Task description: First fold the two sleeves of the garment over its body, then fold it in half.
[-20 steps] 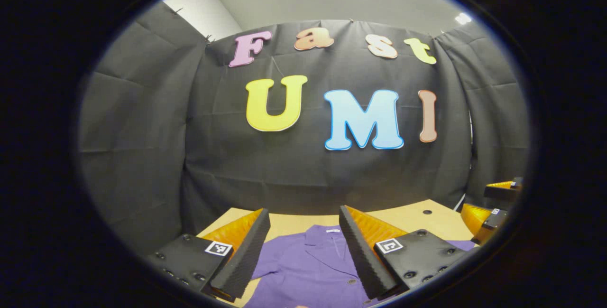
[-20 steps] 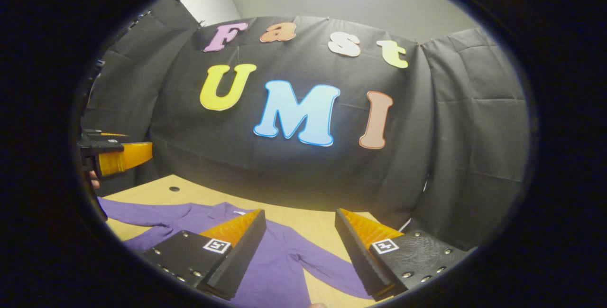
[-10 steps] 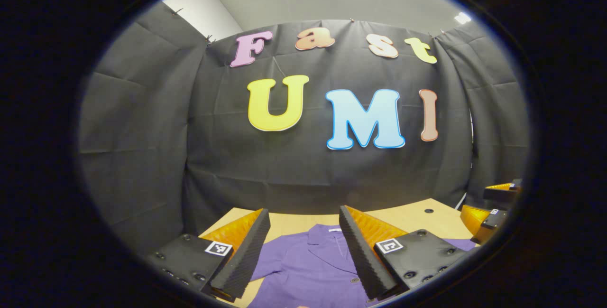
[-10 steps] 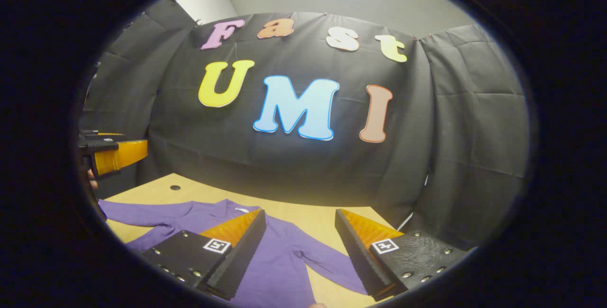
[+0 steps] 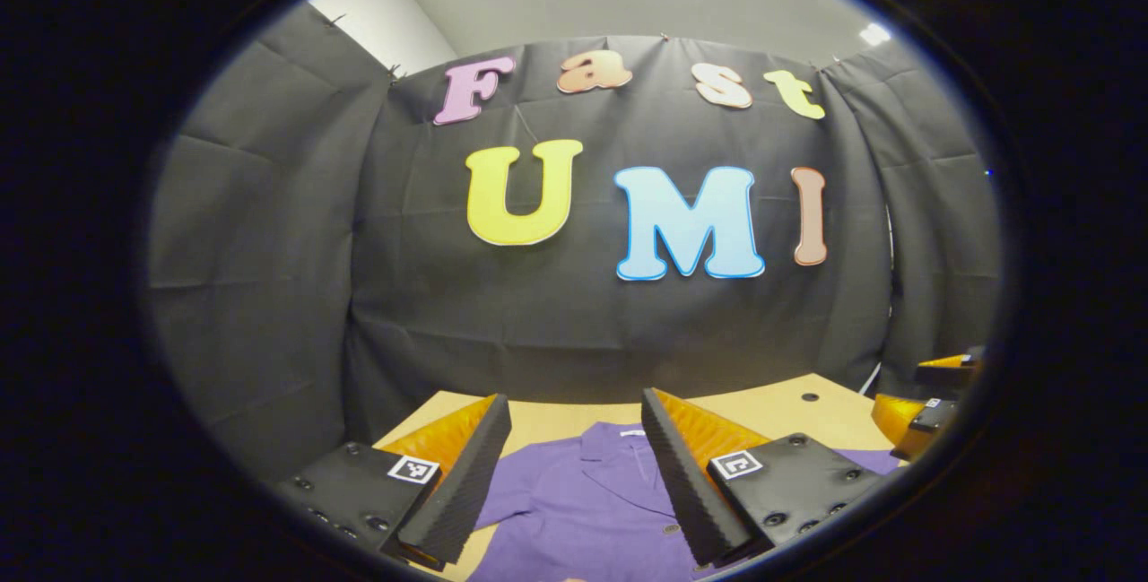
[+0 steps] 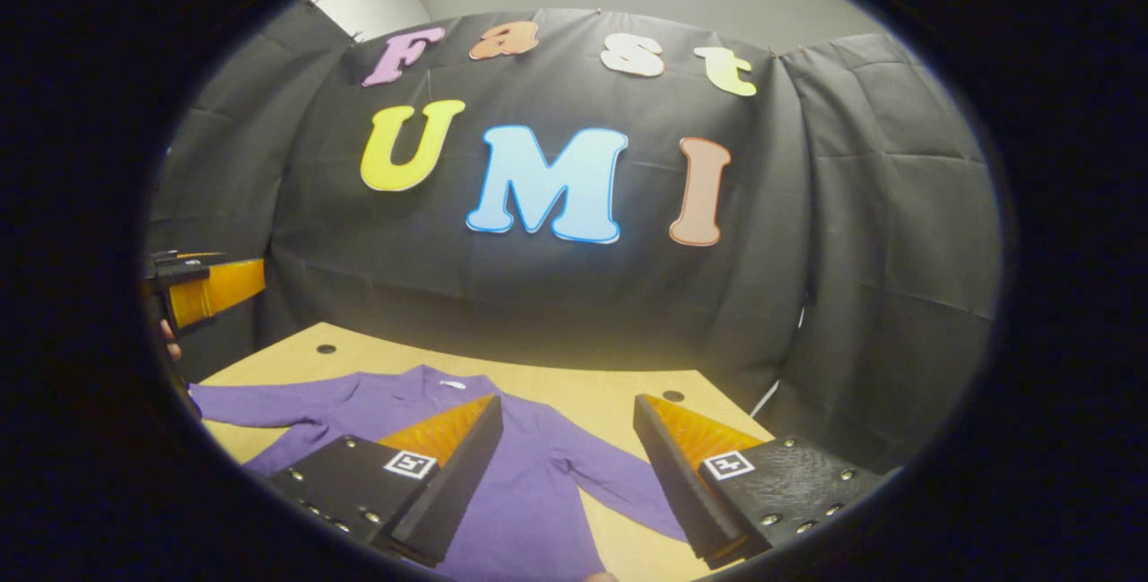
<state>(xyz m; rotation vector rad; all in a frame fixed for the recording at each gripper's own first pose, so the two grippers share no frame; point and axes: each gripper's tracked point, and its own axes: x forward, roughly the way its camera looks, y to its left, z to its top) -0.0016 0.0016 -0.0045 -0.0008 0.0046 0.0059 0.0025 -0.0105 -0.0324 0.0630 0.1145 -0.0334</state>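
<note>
We judge the task as not yet begun. The purple garment point(image 6: 529, 474) lies flat and face up on the wooden bench point(image 6: 592, 394), collar toward the far wall. In the right gripper view both sleeves are spread out from its body: the left sleeve point(image 6: 260, 403) reaches toward the left edge of the bench, and the right sleeve point(image 6: 619, 483) angles out toward the near right. Neither is folded over the body, and the body itself is not folded in half.

We hold the left gripper point(image 5: 574, 474) above the garment near the collar point(image 5: 614, 456), its fingers wide apart with nothing between them. The right gripper point(image 6: 565, 465) hovers over the right side of the garment, close to the right sleeve, its fingers also spread and holding nothing. Neither gripper appears to touch the cloth.

All three folds remain: each sleeve over the body, then the halving. The right sleeve looks like the nearest first grasp.
</note>
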